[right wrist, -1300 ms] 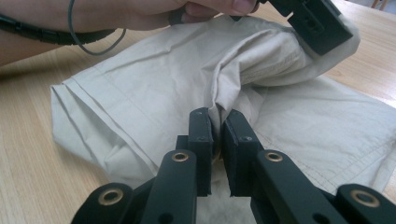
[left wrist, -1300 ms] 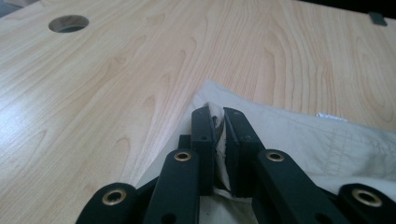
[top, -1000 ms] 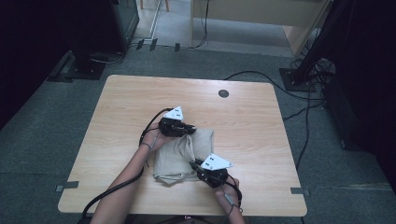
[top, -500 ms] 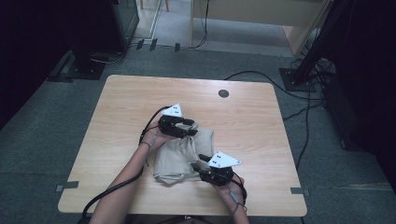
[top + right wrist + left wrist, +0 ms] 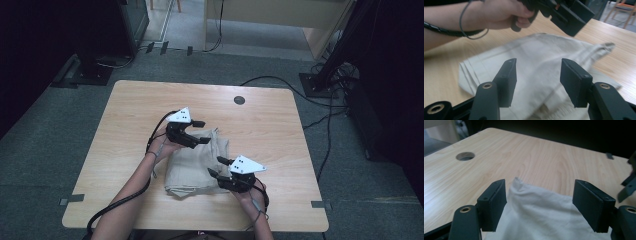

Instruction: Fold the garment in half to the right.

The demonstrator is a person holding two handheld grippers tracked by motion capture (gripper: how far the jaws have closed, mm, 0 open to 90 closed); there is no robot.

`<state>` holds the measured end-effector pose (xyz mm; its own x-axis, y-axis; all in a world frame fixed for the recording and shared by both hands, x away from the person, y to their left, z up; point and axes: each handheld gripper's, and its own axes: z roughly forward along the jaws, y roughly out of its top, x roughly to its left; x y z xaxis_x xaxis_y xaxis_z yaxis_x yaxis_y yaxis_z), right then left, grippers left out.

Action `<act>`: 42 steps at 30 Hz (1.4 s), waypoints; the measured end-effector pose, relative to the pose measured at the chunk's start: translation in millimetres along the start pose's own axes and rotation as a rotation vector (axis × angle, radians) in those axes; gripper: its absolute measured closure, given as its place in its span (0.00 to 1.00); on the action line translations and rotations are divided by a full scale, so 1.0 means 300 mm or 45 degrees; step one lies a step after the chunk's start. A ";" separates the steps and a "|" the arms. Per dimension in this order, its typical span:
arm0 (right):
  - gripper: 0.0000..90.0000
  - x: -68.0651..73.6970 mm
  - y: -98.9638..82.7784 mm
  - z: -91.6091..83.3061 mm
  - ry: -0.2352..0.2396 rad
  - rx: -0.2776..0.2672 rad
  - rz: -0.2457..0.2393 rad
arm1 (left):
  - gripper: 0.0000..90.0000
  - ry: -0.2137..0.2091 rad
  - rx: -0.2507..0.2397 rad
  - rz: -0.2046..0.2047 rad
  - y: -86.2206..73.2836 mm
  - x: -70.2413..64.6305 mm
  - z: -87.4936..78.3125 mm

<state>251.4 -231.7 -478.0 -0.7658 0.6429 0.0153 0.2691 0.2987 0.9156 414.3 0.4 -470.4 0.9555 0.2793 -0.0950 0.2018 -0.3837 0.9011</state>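
- Table (image 5: 125, 120): bare wood around the tongs.
- Cloth (image 5: 192, 165): folded, between both tongs.
- Left gripper (image 5: 201, 132), right gripper (image 5: 216, 167): just opened, spread, nothing pinched.
- Advice: lift clear without snagging folds.

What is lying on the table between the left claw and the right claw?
The folded beige cloth spans the stretch between the left claw and the right claw, seen in the high view.

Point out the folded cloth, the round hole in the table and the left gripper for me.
folded cloth (image 5: 192, 167), high view, middle of its top layer.
round hole (image 5: 239, 100), high view, its dark centre near the table's far edge.
left gripper (image 5: 199, 131), high view, midway between its open jaw tips.
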 end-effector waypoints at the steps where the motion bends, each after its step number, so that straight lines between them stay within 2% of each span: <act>1: 0.52 -0.001 0.003 0.005 0.011 0.001 -0.002 | 0.30 0.012 0.012 0.000 -0.003 0.002 -0.002; 12: 0.52 -0.003 0.004 0.081 0.079 0.110 -0.077 | 0.30 0.076 0.035 -0.017 -0.059 0.022 -0.049; 14: 0.52 -0.001 0.005 0.089 0.101 0.128 -0.095 | 0.24 0.085 0.033 -0.017 -0.067 0.026 -0.049; 19: 0.51 -0.008 0.006 0.105 0.117 0.150 -0.118 | 0.24 0.114 0.051 -0.030 -0.090 0.027 -0.052; 22: 0.50 -0.025 0.004 0.124 0.141 0.186 -0.134 | 0.24 0.132 0.065 -0.037 -0.109 0.023 -0.053; 25: 0.49 -0.036 0.002 0.129 0.153 0.191 -0.130 | 0.24 0.144 0.086 -0.045 -0.124 0.027 -0.052; 30: 0.49 -0.055 -0.012 0.138 0.149 0.193 -0.106 | 0.24 0.157 0.076 -0.064 -0.137 0.032 -0.060; 42: 0.48 -0.081 -0.003 0.157 0.160 0.222 -0.122 | 0.24 0.211 0.084 -0.075 -0.170 0.020 -0.090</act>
<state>297.1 -214.3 -498.2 -0.8564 0.5163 -0.0087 0.2800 0.4784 0.8323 404.1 45.4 -505.6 0.8943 0.4419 -0.0709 0.2752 -0.4179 0.8658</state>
